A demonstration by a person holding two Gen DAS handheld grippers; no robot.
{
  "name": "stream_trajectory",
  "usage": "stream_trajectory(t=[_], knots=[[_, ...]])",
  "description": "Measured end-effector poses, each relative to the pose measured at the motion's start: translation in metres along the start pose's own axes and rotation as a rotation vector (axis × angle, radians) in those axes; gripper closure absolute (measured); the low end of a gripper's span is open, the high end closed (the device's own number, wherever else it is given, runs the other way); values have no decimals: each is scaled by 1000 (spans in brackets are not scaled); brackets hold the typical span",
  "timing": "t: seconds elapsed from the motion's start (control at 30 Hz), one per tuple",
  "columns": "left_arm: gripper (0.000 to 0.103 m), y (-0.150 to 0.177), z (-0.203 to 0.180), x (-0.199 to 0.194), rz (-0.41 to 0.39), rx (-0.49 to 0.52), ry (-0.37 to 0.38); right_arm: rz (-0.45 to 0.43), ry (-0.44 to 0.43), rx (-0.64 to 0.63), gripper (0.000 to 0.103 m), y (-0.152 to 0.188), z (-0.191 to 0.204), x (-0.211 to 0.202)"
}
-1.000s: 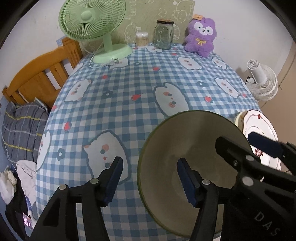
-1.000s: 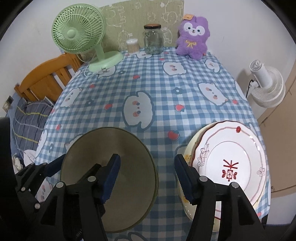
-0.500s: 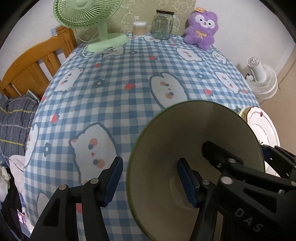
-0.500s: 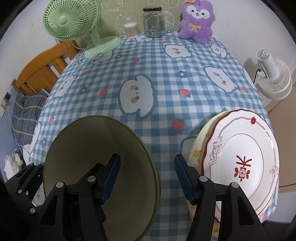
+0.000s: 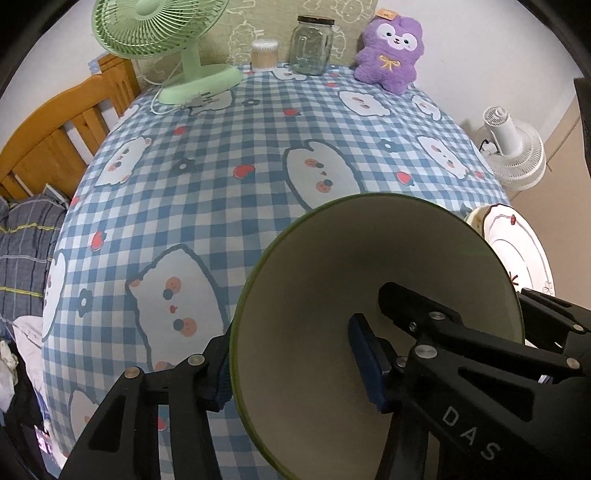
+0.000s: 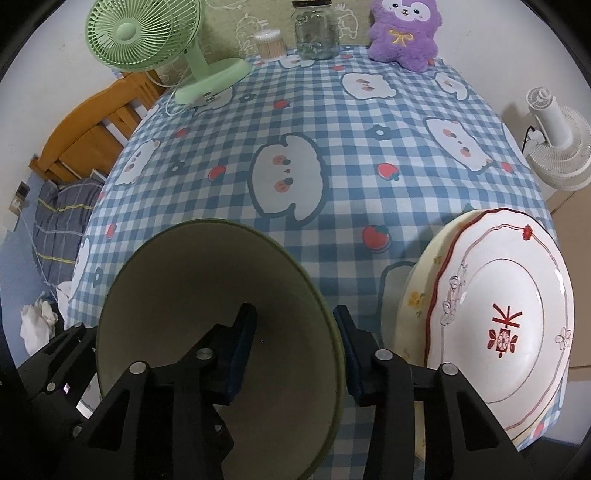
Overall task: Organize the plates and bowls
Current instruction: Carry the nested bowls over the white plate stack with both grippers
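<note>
We see a wide green-rimmed bowl (image 5: pixel 325 295) standing on the checked tablecloth (image 5: pixel 229 155), and both tongs straddle its rim. The left tongs (image 5: pixel 295 362) have one finger (image 5: pixel 218 376) outside the left wall and the other inside the bowl. The right tongs (image 6: pixel 293 350) have one finger (image 6: pixel 240 347) inside and the other outside the right wall. Both pairs of jaws are closing on the rim, but the pads are not yet pressing on it (there is a small gap on each side). Just to the right of the bowl lies a stack of plates (image 6: pixel 517 317), the top one white with a red mark.

Compared with one second ago, both tongs are lower and narrower, and the bowl fills more of each view; the bowl itself seems not to have moved.

The plates lie at the right edge of the table, partly over it. The middle of the cloth is free. A green fan (image 6: pixel 155 40), a glass jar (image 6: pixel 316 29) and a purple plush toy (image 6: pixel 402 33) stand along the far edge.
</note>
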State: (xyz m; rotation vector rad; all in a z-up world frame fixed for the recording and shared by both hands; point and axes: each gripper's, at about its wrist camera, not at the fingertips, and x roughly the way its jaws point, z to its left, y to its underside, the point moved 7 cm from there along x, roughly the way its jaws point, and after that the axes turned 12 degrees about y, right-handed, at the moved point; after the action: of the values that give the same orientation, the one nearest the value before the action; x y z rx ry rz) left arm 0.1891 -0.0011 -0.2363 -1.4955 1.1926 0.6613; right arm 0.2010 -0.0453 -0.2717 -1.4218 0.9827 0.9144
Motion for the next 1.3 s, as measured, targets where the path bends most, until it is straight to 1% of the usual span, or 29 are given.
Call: stream_trajectory(t=[0.1, 0.23, 0.33, 0.5, 0.57, 0.73, 1.03, 1.2, 1.27, 1.3], knots=[[50, -1, -2, 1, 10, 10, 11, 12, -3, -7, 57, 0, 0, 0], [50, -1, -4, 1, 20, 23, 0, 17, 5, -2, 57, 1, 0, 1], [50, -1, -3, 1, 23, 12, 4, 6, 19, 0, 57, 0, 1, 0], [52, 0, -2, 0, 33, -8, 1, 20, 24, 11, 57, 0, 0, -1], [52, 0, -2, 0, 38, -11, 1, 8, 37, 14, 57, 0, 1, -3], [53, -1, -2, -1, 53, -29, -2, 28, 37, 32, 57, -1, 0, -4], [54, -1, -2, -2, 42, -23, -2, 16, 49, 21, 57, -2, 2, -6], [55, -2, -1, 0, 43, -17, -9, 12, 60, 48, 55, -1, -2, -4], [55, -1, -1, 1, 43, -4, -11, 13, 65, 54, 51, 1, -3, -3], [54, -1, -2, 0, 42, -1, -11, 17, 75, 61, 45, 1, -6, -3]])
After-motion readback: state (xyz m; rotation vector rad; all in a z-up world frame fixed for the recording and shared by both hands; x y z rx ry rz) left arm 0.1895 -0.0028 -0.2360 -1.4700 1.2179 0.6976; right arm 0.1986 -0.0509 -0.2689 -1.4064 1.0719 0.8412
